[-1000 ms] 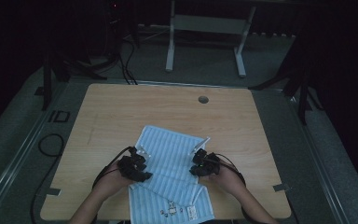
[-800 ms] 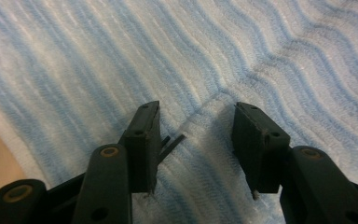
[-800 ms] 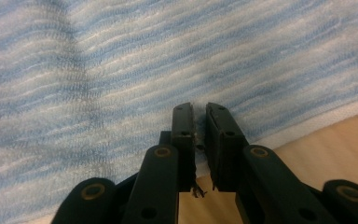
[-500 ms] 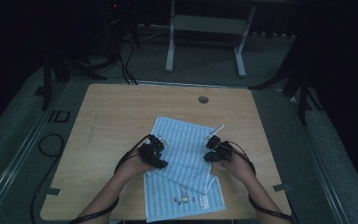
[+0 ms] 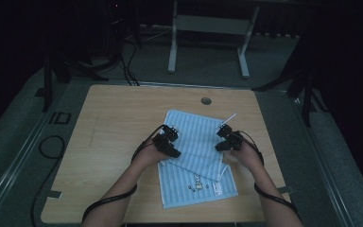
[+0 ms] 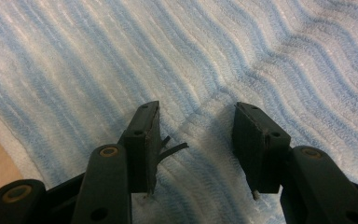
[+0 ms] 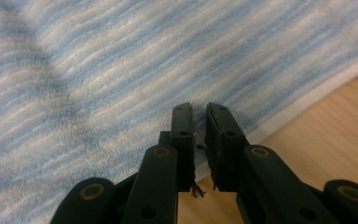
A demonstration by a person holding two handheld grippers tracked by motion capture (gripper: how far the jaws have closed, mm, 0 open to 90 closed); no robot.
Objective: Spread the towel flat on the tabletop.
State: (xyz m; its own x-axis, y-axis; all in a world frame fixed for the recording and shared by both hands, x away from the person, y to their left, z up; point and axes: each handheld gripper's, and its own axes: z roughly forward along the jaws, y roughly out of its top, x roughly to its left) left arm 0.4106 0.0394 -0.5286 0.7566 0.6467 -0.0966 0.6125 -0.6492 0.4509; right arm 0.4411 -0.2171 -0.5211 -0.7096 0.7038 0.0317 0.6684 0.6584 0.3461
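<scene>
**Tongs on both sides of a half-folded towel**

Your left tongs (image 5: 169, 138) sit on the left part of the blue-and-white striped towel (image 5: 196, 142), pointing down at it. In the left gripper view the left tongs (image 6: 196, 122) stand spread, with the weave passing under them and nothing caught between the pads. A faint crease runs up from the gap. Judging by that, you have them there to let the cloth lie, not to lift it.

The towel rests on the wooden worktop (image 5: 113, 142), right of centre and towards your edge. Its upper layer is folded over at a slant. The lower layer juts out nearer to you and shows a small printed motif (image 5: 199, 185). The fold looks laid but not squared up, since its edges do not line up with the layer beneath.

Your right tongs (image 5: 227, 138) are at the towel's right border. In the right gripper view the right tongs (image 7: 198, 119) are pressed almost together, leaving only a slit. No cloth is visible between them, and the white hem and bare wood lie just beyond. A thin white strip (image 5: 228, 118) sticks up beside them; you cannot tell what it is.
</scene>
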